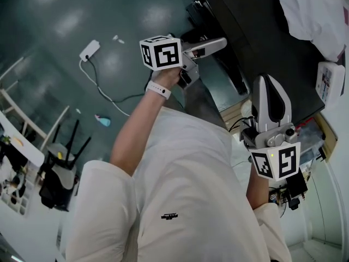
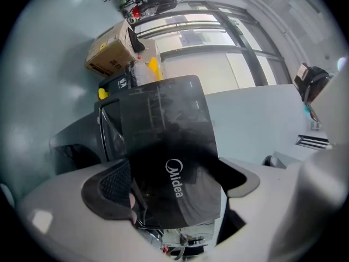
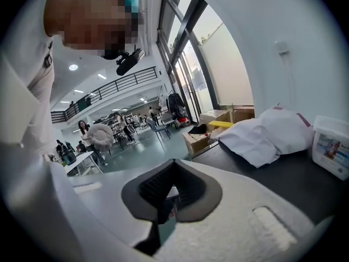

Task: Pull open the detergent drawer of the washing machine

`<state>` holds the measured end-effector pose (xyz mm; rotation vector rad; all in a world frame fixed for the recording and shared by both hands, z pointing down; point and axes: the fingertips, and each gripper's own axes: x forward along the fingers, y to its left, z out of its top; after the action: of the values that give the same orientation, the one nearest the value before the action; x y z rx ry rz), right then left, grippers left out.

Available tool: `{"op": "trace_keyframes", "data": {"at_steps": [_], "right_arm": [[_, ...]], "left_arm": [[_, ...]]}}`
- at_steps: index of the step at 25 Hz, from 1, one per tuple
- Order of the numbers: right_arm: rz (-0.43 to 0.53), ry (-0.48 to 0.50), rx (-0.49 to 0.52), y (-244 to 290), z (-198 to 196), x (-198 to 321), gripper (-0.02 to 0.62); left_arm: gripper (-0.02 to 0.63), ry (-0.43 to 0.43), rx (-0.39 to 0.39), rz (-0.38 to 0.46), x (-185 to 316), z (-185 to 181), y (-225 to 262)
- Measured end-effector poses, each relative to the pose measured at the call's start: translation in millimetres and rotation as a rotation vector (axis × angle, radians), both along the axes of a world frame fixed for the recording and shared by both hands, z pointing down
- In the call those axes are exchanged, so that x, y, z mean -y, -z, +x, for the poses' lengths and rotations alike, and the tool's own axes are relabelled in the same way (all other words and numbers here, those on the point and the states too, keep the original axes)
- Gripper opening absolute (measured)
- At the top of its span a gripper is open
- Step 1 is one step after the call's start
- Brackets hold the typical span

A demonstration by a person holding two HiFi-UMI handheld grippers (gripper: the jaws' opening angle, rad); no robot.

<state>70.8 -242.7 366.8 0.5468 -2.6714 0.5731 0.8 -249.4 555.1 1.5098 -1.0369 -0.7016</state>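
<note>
- Left gripper (image 2: pixel 180 192): jaws set wide, one pad on each long edge of a glossy dark panel. Nothing else is between them.
- Detergent drawer (image 2: pixel 163 119): the gripped panel, which carries a brand logo, is judged to be the drawer's front. It sits at the upper front of the washing machine (image 1: pixel 267 42), on the person's left. How far out it stands cannot be told.
- Step in hand, as judged: the grip is taken and the pull comes next.
- Handling, advised:
  - Hold both pads square on the panel's edges, since the glossy face looks liable to slip.
  - Draw straight back along the drawer's own run, level and without rolling the wrist.
  - Pull steadily rather than in a jerk, and ease off if the drawer binds.
- Right gripper (image 3: pixel 173 185): jaws together and empty, held at the person's right, well apart from the drawer. It is best left out of the pull path.
- Machine top: a white cloth (image 1: pixel 316 10) and a white tub (image 1: pixel 330 81), both well apart from the drawer.
- Floor: a power strip (image 1: pixel 90 50) with its cable.
</note>
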Motion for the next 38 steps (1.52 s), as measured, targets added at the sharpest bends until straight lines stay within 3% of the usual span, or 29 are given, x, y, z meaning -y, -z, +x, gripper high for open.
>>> {"op": "trace_keyframes", "data": {"at_steps": [12, 23, 26, 28, 33, 38], "right_arm": [[0.034, -0.014, 0.008, 14.9, -16.3, -47.3, 0.005], [0.065, -0.046, 0.027, 32.3, -31.7, -90.9, 0.005], [0.08, -0.057, 0.034, 38.1, -33.6, -98.1, 0.005], [0.091, -0.061, 0.044, 42.4, -36.1, -104.0, 0.005], [0.114, -0.064, 0.068, 54.2, -43.2, -121.2, 0.005], [0.142, -0.045, 0.103, 74.0, -51.1, -136.8, 0.005]], "left_arm": [[0.503, -0.069, 0.022, -0.046, -86.0, -12.3, -8.8], [0.495, -0.099, 0.028, -0.061, -101.2, -11.4, -14.3], [0.546, -0.182, 0.079, -0.039, -108.8, -6.0, -11.9], [0.546, -0.214, 0.114, -0.036, -117.7, -8.0, -7.9], [0.54, -0.223, 0.183, -0.03, -143.9, -18.8, 10.5], [0.484, -0.194, 0.344, 0.009, -167.9, -37.5, 53.4]]}}
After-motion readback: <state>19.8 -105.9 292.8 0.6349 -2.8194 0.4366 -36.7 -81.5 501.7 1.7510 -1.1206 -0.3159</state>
